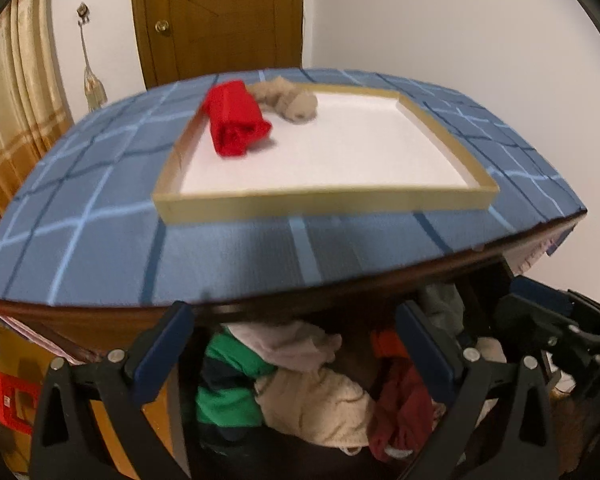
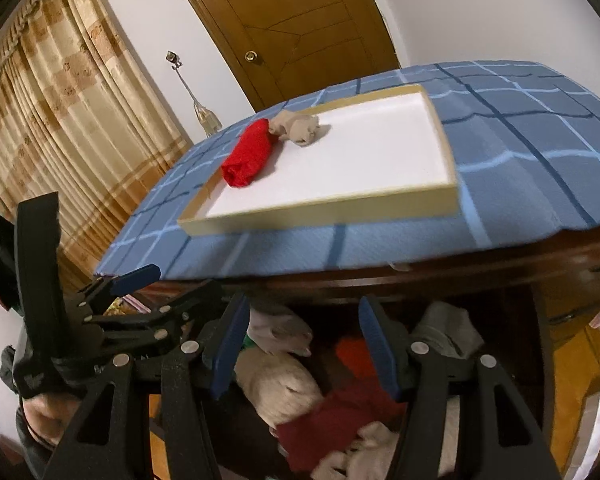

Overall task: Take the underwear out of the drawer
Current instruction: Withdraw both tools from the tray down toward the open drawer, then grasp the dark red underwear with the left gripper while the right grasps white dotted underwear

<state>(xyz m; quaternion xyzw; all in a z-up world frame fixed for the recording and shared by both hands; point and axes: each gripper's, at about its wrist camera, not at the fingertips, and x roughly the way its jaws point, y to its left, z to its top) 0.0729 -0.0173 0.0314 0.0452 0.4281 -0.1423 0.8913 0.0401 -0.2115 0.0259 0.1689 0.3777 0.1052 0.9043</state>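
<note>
Blue pads on both grippers, spread wide, empty. Left gripper (image 1: 296,344) over the open drawer (image 1: 488,280); between its fingers a green-striped piece (image 1: 228,384), cream underwear (image 1: 316,404) and pale cloth, dark red cloth (image 1: 404,412) at the right finger. Right gripper (image 2: 304,344) likewise over the drawer (image 2: 540,320); cream underwear (image 2: 276,388) and red cloth (image 2: 340,416) between its fingers, grey piece (image 2: 444,332) just beyond the right finger. Ahead of both, above the drawer: tray (image 1: 324,202) on blue checked cloth (image 1: 100,240), with red roll (image 1: 238,118) and beige bundle (image 1: 288,98) touching in its far left corner.
</note>
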